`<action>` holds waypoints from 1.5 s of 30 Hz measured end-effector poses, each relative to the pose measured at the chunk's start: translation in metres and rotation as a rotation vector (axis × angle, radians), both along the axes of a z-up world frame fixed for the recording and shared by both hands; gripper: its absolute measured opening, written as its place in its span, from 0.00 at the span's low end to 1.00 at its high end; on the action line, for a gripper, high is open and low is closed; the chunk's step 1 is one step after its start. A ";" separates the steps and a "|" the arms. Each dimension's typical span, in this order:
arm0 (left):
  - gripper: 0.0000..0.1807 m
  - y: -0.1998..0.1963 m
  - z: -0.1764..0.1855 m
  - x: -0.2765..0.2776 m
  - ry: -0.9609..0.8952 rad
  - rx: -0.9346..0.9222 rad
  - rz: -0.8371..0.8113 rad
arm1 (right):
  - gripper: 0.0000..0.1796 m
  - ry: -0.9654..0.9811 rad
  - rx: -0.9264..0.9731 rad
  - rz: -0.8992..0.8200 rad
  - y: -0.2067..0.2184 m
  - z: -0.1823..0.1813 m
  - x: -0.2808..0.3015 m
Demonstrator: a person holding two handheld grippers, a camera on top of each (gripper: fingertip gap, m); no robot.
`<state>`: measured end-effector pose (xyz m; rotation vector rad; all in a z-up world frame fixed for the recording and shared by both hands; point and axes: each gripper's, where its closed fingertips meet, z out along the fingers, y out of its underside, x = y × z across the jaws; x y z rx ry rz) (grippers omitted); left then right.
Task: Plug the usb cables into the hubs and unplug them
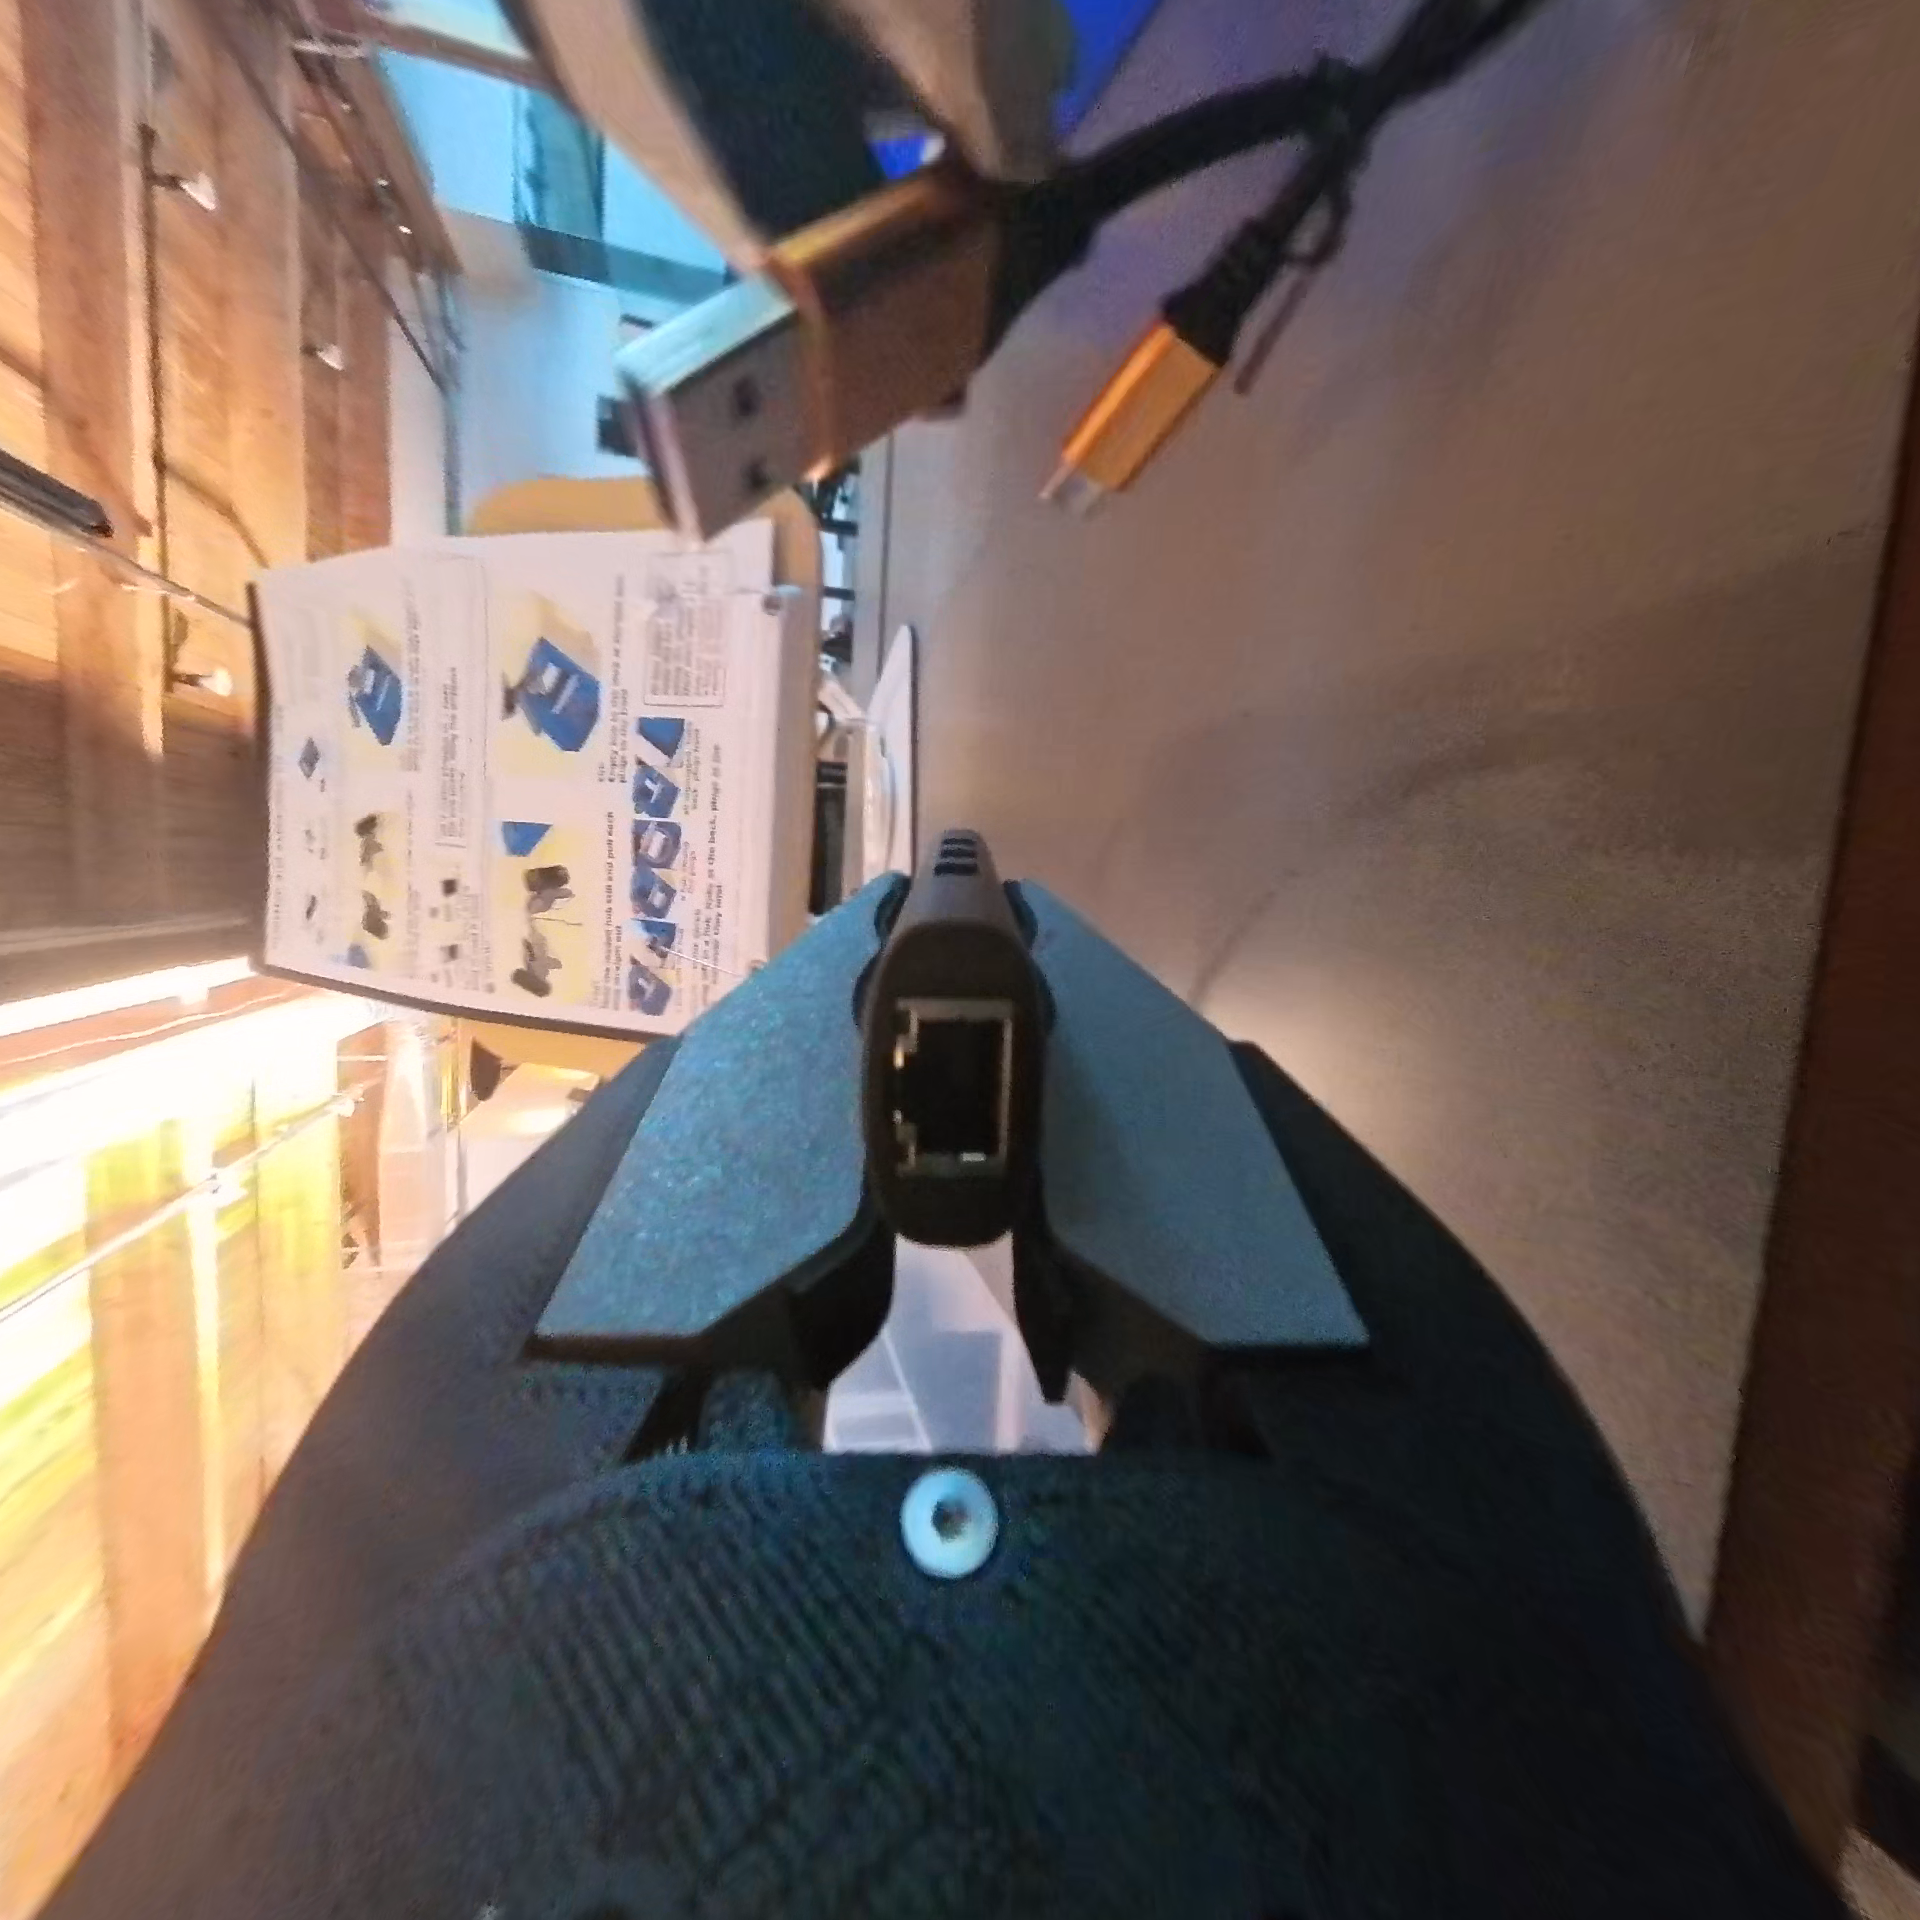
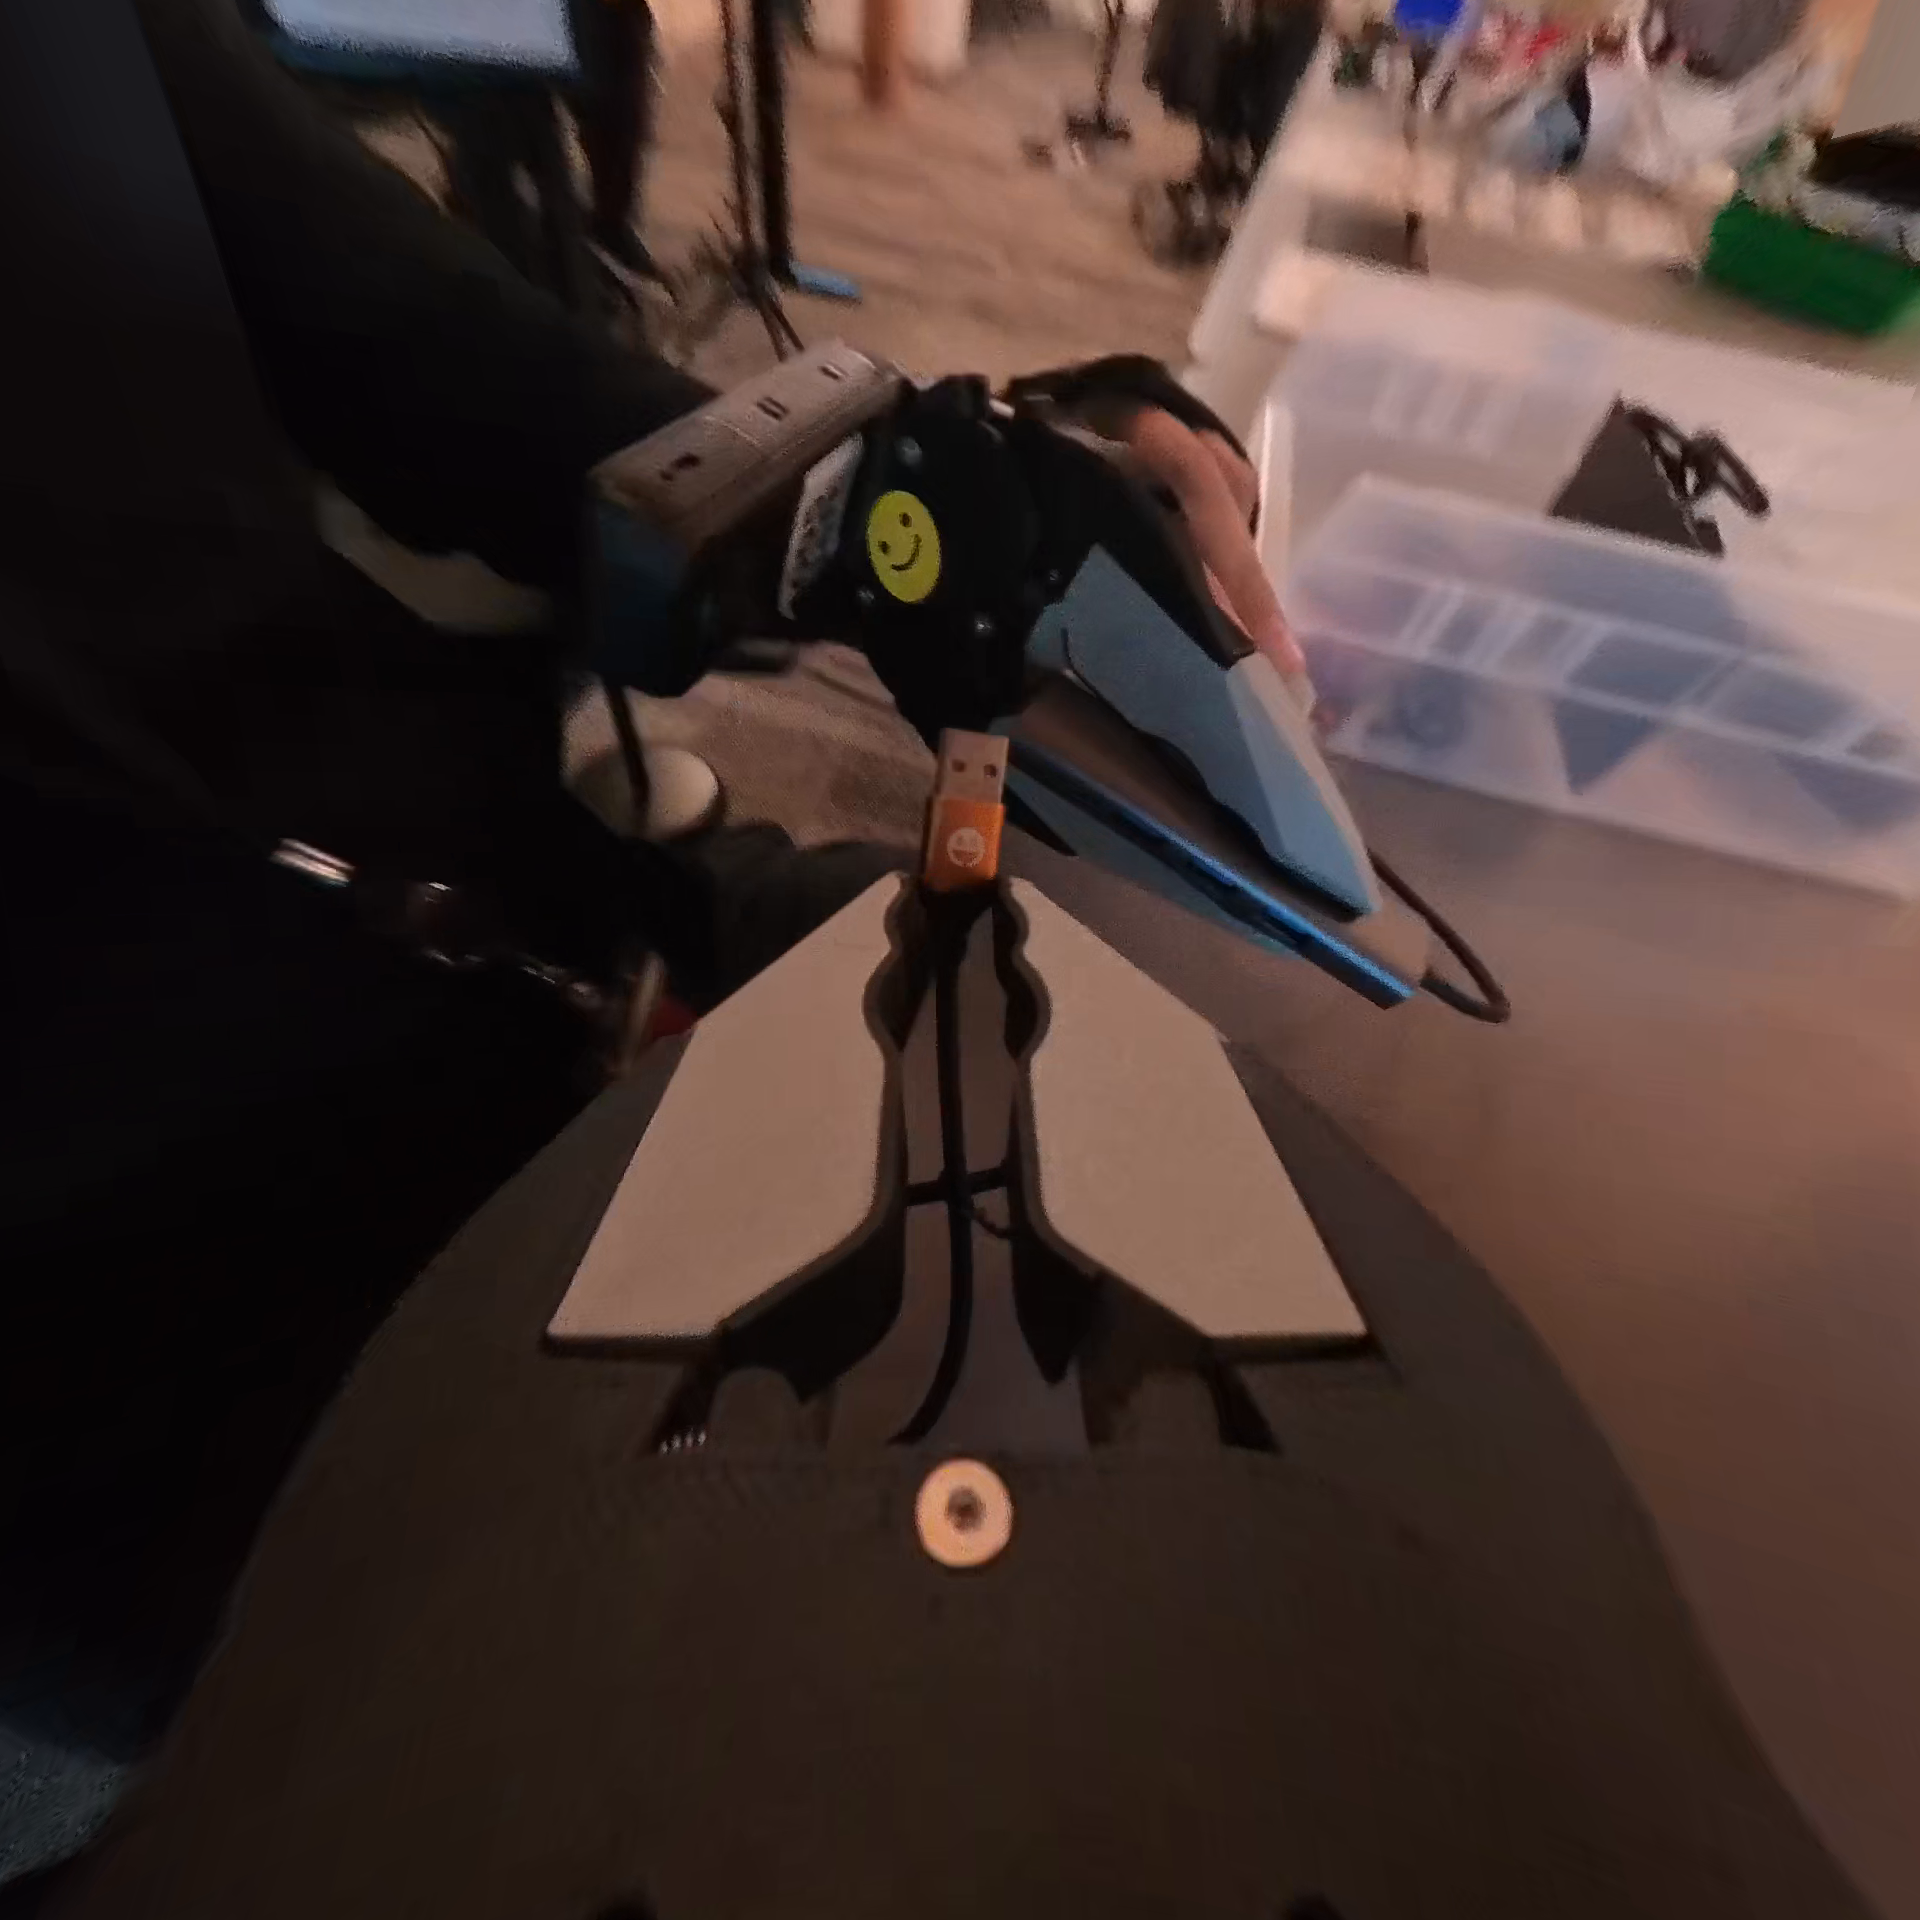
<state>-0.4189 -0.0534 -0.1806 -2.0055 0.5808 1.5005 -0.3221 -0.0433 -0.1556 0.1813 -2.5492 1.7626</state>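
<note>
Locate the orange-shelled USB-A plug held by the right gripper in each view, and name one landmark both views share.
Left wrist view: the orange-shelled USB-A plug sits upper centre, large and close, metal tip pointing lower left.
Right wrist view: it stands at centre, clamped at the right gripper's fingertips.
Shared landmark: the black hub in the left gripper; in the right wrist view the plug points at that gripper.

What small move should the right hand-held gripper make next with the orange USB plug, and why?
Probably bring the orange USB plug sideways toward a side port of the hub and square it up. The right hand-held gripper is shut on the plug, the left hand-held gripper is shut on the hub, and in the left wrist view the plug hangs off to one side, not inserted.
</note>
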 end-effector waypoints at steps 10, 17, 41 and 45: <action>0.08 0.000 0.023 0.015 0.009 0.021 -0.009 | 0.06 -0.023 0.013 -0.049 0.005 0.004 -0.007; 0.08 0.001 0.017 0.012 -0.012 0.015 -0.010 | 0.07 -0.038 0.201 -0.210 0.000 -0.009 -0.020; 0.08 0.014 -0.003 0.018 0.233 -0.178 -0.018 | 0.06 0.002 0.579 -0.478 0.013 -0.042 -0.031; 0.08 0.013 -0.003 0.017 0.276 -0.207 -0.007 | 0.06 0.036 0.598 -0.481 0.013 -0.043 -0.032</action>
